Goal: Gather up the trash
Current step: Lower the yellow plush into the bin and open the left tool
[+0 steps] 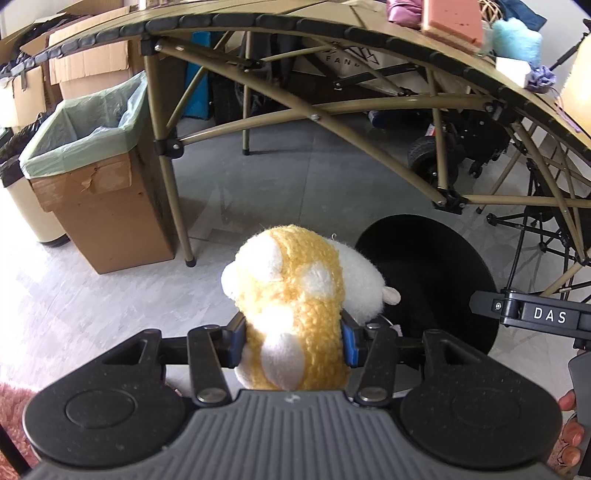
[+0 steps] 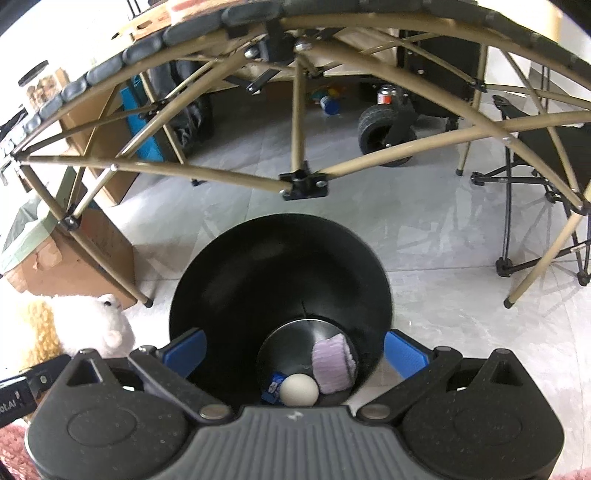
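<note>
Pale glossy tile floor (image 1: 258, 177), daylight bouncing off it. Tan folding desk (image 1: 258, 22) on crossed legs, cardboard boxes (image 1: 88, 62) behind it, black folding chair (image 2: 546, 147) just beside it.

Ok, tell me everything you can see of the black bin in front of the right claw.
The black bin is round, smooth and dark, probably plastic, with walls that narrow towards a small flat bottom. It stands upright and open on the pale tiled floor, just ahead of the folding table's legs. At the bottom lie a white ball, a lilac fuzzy piece and a small blue scrap. The right claw is open, its blue pads on either side of the bin's near rim; contact is unclear. The plush toy in the left claw sits beside its rim.
</note>
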A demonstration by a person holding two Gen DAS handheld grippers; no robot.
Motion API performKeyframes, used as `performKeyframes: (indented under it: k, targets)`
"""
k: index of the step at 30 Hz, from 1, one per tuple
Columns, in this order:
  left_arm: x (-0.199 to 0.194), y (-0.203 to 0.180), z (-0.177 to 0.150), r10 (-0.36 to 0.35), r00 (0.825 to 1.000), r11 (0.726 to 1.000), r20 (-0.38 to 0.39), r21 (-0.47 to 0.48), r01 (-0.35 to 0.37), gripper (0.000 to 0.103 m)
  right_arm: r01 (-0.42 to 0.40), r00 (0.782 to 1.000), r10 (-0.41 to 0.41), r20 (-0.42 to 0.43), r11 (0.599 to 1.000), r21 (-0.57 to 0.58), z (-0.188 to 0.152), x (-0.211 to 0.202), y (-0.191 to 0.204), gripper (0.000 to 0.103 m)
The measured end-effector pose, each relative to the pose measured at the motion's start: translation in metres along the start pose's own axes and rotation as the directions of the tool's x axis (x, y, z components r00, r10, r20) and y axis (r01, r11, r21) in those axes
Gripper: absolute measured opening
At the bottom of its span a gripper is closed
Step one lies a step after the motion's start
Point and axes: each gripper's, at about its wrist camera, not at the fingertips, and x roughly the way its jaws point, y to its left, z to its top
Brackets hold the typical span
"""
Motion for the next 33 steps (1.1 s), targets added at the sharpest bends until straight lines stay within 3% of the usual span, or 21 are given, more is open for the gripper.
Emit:
performKeyframes:
  k: [17, 33]
  targets:
    - [-0.001, -0.058, 0.004, -0.062, 0.998, 0.993, 0.025, 0.101, 0.059, 0.049, 0.044, 0.996, -0.052, 0.067, 0.992, 0.120, -0.011, -0.034, -0.059, 0.103]
    - [0.018, -0.109, 0.007, -0.107, 0.994, 0.980, -0.032, 0.163, 0.111, 0.049, 0.081, 0.990, -0.104, 0.090, 0.969, 0.233, -0.015, -0.047, -0.102, 0.103]
